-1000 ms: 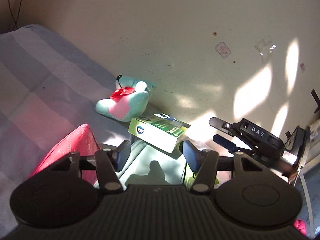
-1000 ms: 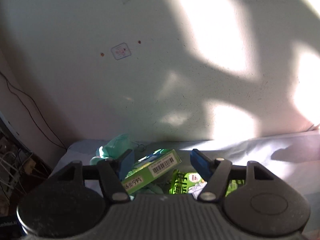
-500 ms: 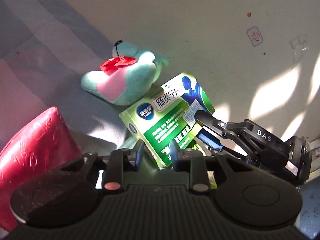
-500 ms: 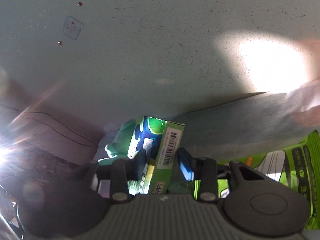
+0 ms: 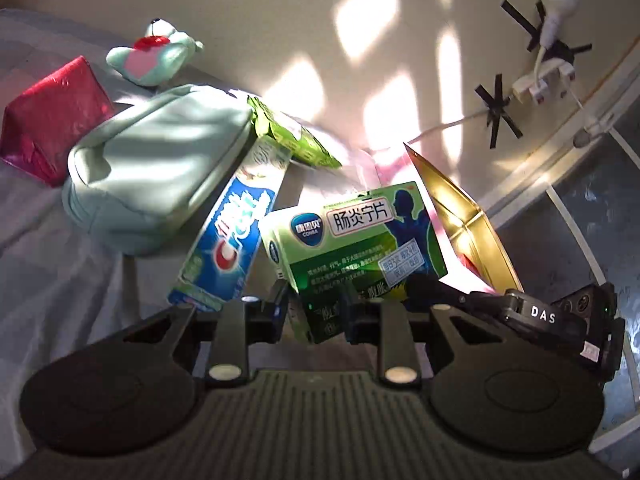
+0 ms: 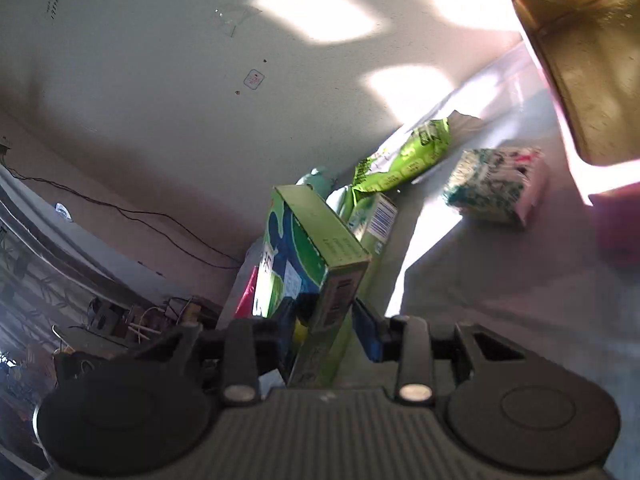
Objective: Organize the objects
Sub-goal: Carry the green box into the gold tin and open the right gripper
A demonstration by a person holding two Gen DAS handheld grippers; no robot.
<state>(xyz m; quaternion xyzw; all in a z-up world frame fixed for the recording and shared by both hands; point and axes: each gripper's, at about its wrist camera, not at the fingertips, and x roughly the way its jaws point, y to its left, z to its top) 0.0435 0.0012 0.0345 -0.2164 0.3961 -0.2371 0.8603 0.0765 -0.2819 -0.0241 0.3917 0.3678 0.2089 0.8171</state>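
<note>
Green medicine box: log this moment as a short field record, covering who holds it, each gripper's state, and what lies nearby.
held item: green medicine box, lifted off the bed
left gripper: shut on the box's lower edge
right gripper: shut on the box's end
nearby: toothpaste box leaning on mint pouch; green snack bag; tissue pack
farther: plush toy, red pouch
open container: gold-lined box
</note>
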